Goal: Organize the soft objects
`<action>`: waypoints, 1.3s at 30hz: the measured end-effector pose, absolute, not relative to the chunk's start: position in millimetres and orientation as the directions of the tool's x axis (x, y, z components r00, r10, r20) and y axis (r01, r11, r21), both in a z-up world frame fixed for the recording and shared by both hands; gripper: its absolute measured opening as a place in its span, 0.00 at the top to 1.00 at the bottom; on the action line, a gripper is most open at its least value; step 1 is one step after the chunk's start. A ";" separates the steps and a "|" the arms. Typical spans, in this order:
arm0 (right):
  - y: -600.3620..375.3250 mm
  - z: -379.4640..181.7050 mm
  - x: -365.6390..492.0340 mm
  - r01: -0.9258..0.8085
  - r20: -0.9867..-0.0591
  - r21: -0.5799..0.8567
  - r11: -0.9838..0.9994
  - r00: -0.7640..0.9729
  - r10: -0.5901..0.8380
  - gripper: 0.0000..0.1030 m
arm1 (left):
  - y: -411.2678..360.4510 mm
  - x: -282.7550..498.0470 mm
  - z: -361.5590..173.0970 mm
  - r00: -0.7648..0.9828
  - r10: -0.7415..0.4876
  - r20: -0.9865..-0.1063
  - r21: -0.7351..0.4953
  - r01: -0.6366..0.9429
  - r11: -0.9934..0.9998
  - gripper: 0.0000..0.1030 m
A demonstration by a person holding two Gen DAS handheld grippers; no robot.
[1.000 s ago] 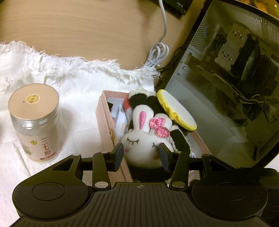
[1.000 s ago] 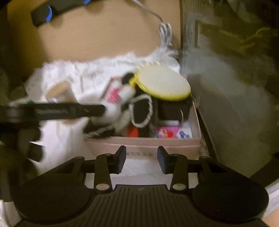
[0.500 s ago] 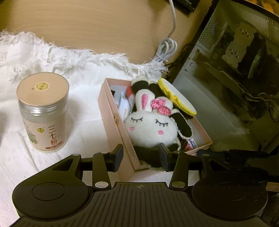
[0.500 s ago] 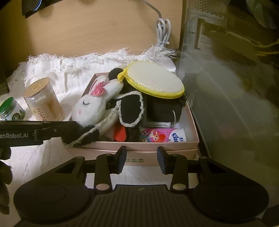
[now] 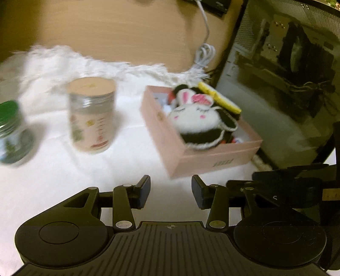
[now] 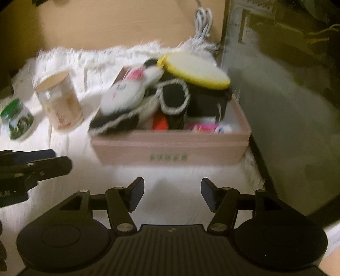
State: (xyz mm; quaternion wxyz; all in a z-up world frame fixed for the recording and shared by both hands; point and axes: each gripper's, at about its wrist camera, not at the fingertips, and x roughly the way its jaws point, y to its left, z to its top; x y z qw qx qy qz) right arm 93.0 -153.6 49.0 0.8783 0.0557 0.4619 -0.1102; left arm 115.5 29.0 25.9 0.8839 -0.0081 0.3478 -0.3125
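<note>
A pink box (image 5: 214, 159) (image 6: 170, 146) stands on a white fluffy cloth (image 5: 63, 169) (image 6: 176, 176). A white rabbit plush (image 5: 192, 117) (image 6: 125, 93) with a pink bow lies in it, its black crocheted part hanging over the rim. A yellow-rimmed round sponge (image 5: 218, 99) (image 6: 195, 71) leans at the box's far side. My left gripper (image 5: 171, 192) is open and empty, well short of the box. My right gripper (image 6: 172, 196) is open and empty in front of the box.
A tan-lidded jar (image 5: 92, 117) (image 6: 59, 102) and a green-lidded jar (image 5: 10, 131) (image 6: 17, 120) stand left of the box. A computer case (image 5: 286, 74) (image 6: 286, 74) stands close on the right. A white cable (image 5: 203, 57) (image 6: 203, 19) lies on the wooden desk behind.
Both grippers pulled back from the box. The left gripper let go of the rabbit plush, which now rests in the box. The right gripper's fingers spread wider.
</note>
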 end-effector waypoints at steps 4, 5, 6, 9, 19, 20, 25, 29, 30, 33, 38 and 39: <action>-142.4 41.8 87.5 0.187 -0.836 0.003 0.982 0.539 -0.100 0.34 | 41.2 93.7 18.2 0.626 -0.487 -0.609 -0.224 0.453 0.863 0.55; -139.9 39.4 86.6 0.157 -0.837 -0.001 0.988 0.541 -0.086 0.33 | 42.3 90.1 14.8 0.637 -0.460 -0.619 -0.227 0.415 0.881 0.55; -137.6 37.0 86.1 0.126 -0.837 -0.003 0.992 0.543 -0.071 0.32 | 42.8 87.7 11.3 0.638 -0.437 -0.634 -0.232 0.382 0.895 0.55; -134.2 26.7 88.6 0.027 -0.841 0.001 1.000 0.541 -0.014 0.30 | 34.9 72.8 1.7 0.677 -0.356 -0.644 -0.197 0.303 0.933 0.55; -162.0 10.0 86.1 -0.059 -0.795 0.031 0.998 0.603 0.061 0.00 | -3.7 42.9 -16.2 0.764 -0.155 -0.626 -0.075 0.139 0.987 0.53; -162.4 10.0 86.3 -0.064 -0.792 0.032 0.997 0.608 0.064 0.00 | -7.8 41.5 -17.7 0.773 -0.138 -0.619 -0.053 0.134 0.990 0.54; -167.3 7.2 84.6 -0.116 -0.761 0.033 0.993 0.641 0.100 0.00 | -13.2 39.0 -21.0 0.792 -0.101 -0.603 -0.028 0.105 0.994 0.56; -174.4 0.6 77.2 -0.189 -0.699 0.039 0.981 0.696 0.162 0.00 | -8.7 37.6 -21.0 0.796 -0.103 -0.597 -0.054 0.088 0.995 0.59; -176.2 0.4 77.3 -0.188 -0.696 0.049 0.981 0.698 0.168 0.00 | -10.3 37.6 -21.0 0.795 -0.097 -0.598 -0.043 0.090 0.995 0.59; -174.8 1.3 77.9 -0.187 -0.697 0.045 0.981 0.698 0.165 0.00 | -17.7 37.4 -21.1 0.795 -0.069 -0.603 0.007 0.092 0.996 0.59; -175.1 1.7 77.8 -0.187 -0.696 0.045 0.981 0.699 0.165 0.00 | -17.1 36.8 -21.3 0.796 -0.067 -0.602 0.003 0.086 0.996 0.59; -175.1 2.0 78.0 -0.187 -0.696 0.045 0.981 0.699 0.165 0.00 | -17.5 36.7 -21.2 0.796 -0.067 -0.602 0.004 0.086 0.996 0.59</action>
